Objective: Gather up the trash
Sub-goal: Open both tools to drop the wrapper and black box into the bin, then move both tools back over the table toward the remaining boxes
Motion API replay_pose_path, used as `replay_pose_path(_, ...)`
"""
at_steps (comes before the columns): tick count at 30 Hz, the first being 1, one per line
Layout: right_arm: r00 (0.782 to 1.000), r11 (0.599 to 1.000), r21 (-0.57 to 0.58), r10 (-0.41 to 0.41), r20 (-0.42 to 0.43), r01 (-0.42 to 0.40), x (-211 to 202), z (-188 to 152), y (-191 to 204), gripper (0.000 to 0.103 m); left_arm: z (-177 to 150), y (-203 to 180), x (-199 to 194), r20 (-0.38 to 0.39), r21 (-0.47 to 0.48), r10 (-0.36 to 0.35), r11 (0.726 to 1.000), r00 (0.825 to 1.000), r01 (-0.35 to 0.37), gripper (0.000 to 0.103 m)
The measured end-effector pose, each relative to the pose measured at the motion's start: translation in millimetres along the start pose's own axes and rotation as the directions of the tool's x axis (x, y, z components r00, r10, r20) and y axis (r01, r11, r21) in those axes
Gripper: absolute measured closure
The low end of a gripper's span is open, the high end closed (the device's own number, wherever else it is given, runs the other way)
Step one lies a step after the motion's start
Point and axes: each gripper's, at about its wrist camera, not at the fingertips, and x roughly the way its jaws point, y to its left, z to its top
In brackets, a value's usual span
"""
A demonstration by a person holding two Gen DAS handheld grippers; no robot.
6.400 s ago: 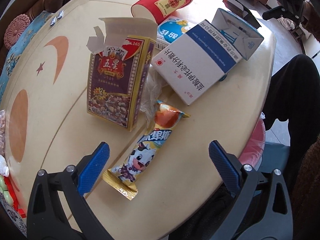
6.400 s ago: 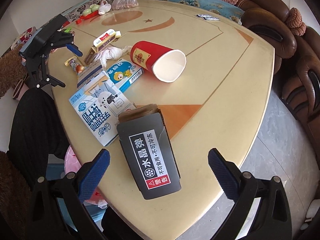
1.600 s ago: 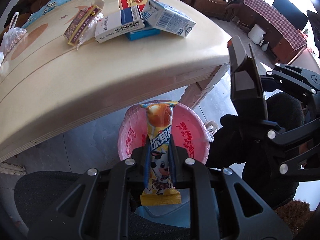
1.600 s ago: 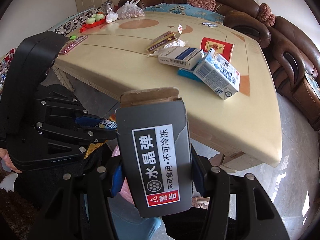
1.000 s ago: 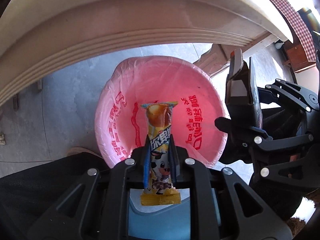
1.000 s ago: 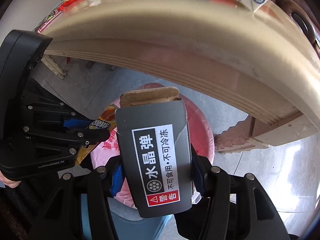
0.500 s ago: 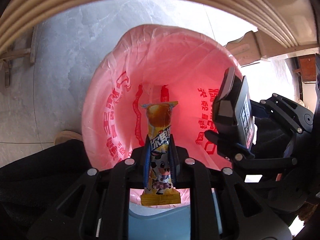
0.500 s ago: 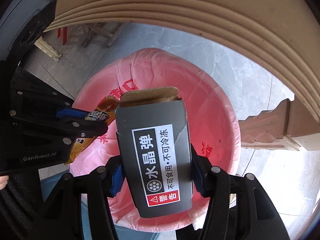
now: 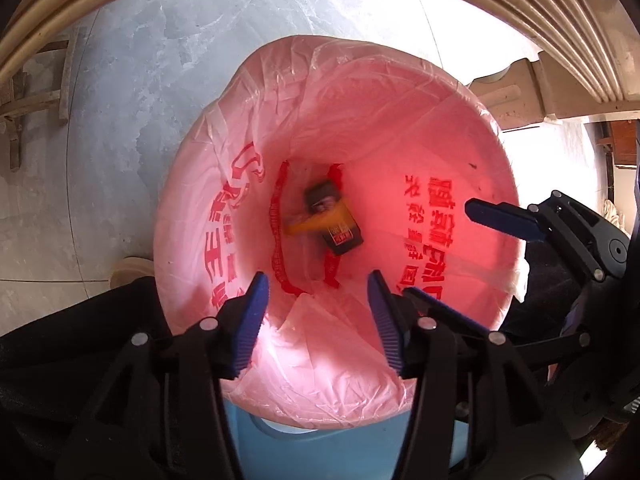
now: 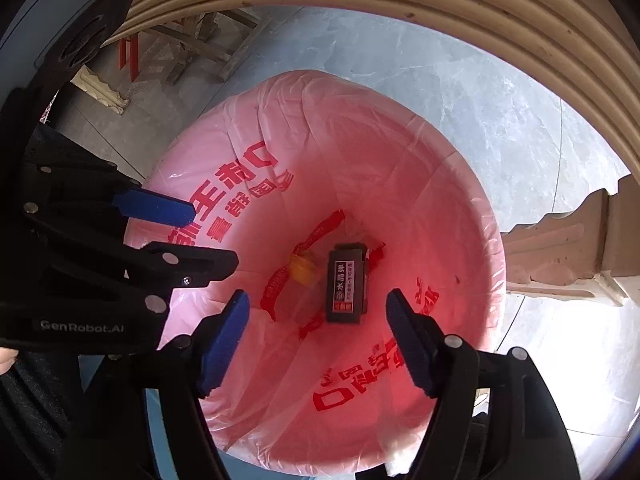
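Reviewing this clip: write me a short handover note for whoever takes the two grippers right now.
Left gripper: open, empty; its jaws have just been opening, nothing between them.
Right gripper: open, empty; jaws likewise just opened.
Both point down into the pink-lined trash bin beside the table edge.
Black box lies at the bottom of the bin; the yellow snack wrapper is beside it, blurred in the left view.
Done: these two pieces are in the bin.
Left: whatever trash is on the tabletop, which is out of view now; lift both grippers clear and check there.
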Motion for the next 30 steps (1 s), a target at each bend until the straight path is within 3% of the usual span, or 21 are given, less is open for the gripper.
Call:
replay_pose_path(1,1.0,1.0,0.005,0.003,-0.002,-0.003,0,0,-1,0.033,1,0,0,-0.006,-0.002,0.001,1.0,1.0,-0.001,0.046)
replay_pose_path(12,1.0,1.0,0.009,-0.006,0.008,0.006,-8,1,-6,0.033,-1,-1,-7,0.016,0.014,0.032,0.999,0.999,-0.032,0.045)
replay_pose_path(17,0.999,1.0,-0.015,-0.026,0.023,0.026,-13,0,-1,0.033,-4,-6,-15,0.048,0.042,0.091,0.995,0.995,-0.093,0.044)
replay_pose_path(20,0.999,0.998,-0.05,-0.033,-0.009,0.032,-13,-3,6,0.032,-8,-7,-25,0.067,0.067,0.17,0.982,0.983,-0.175,0.044)
replay_pose_path(23,0.999,0.995,-0.096,-0.031,0.02,0.033,-35,-8,19,0.032,-19,-7,-53,0.119,0.096,0.186,0.975,0.975,-0.198,0.044)
replay_pose_path(26,0.995,0.992,-0.128,0.02,0.097,-0.008,-79,-16,31,0.032,-40,-11,-96,0.188,0.14,0.17,0.97,0.967,-0.198,0.042)
replay_pose_path(28,0.987,0.988,-0.154,0.055,0.152,-0.031,-114,-23,39,0.022,-54,-13,-129,0.223,0.166,0.143,0.969,0.964,-0.182,0.031)
replay_pose_path(30,0.974,0.978,-0.202,0.095,0.206,-0.053,-155,-30,46,0.018,-68,-14,-169,0.276,0.192,0.092,0.97,0.957,-0.148,0.03)
